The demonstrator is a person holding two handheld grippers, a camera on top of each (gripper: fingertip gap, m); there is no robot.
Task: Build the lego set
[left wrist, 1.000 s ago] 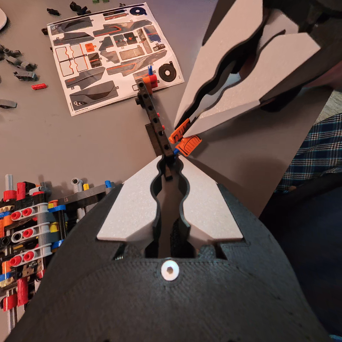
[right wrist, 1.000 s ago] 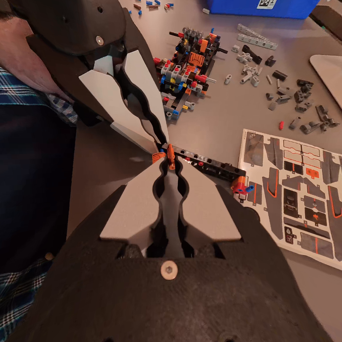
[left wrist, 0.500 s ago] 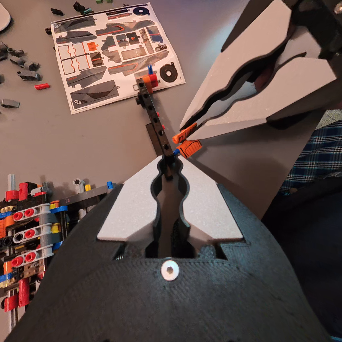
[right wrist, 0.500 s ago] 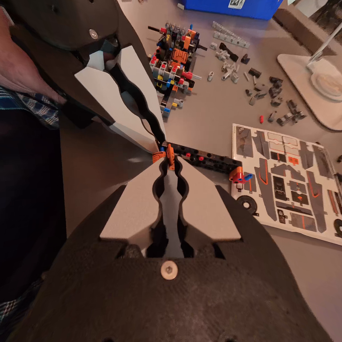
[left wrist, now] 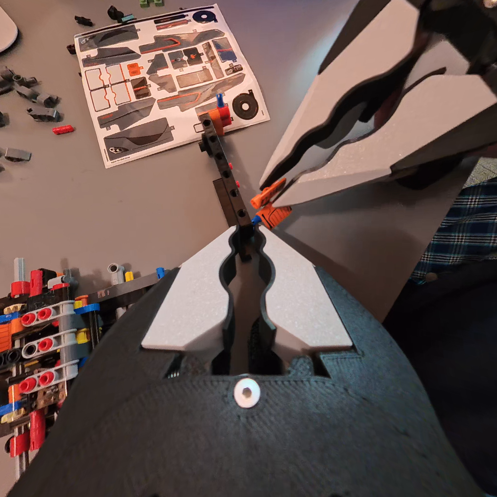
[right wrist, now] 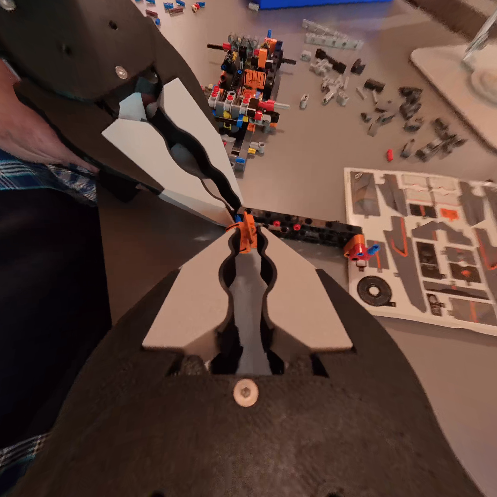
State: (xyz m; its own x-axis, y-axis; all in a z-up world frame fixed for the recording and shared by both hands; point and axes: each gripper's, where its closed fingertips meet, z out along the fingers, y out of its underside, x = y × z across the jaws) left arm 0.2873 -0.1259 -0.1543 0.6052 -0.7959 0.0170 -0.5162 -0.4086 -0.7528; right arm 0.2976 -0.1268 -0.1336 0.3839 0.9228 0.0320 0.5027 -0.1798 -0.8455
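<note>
My left gripper (left wrist: 246, 232) is shut on the near end of a long black holed beam (left wrist: 224, 172), which carries red pins and an orange-and-red connector with a blue pin (left wrist: 220, 114) at its far end. My right gripper (right wrist: 247, 233) is shut on a small orange piece (right wrist: 248, 234) and holds it against the beam's near end (right wrist: 295, 224), beside a blue pin (left wrist: 255, 220). In the left wrist view the right gripper (left wrist: 271, 189) comes in from the upper right with the orange piece (left wrist: 267, 192), above a second, ribbed orange part (left wrist: 273, 216).
A sticker sheet (left wrist: 166, 80) (right wrist: 419, 242) lies past the beam. The half-built multicoloured chassis (left wrist: 35, 336) (right wrist: 247, 88) sits on the grey table. Loose grey and black parts (right wrist: 403, 115) and a red pin (left wrist: 63, 130) are scattered about. A person's plaid sleeve (left wrist: 462, 228) is at the table edge. Both grippers' tips are close together, under 4 cm apart.
The right gripper has tilted and shifted slightly, turning the orange piece at the beam's near end. The left gripper keeps holding the beam almost still.
</note>
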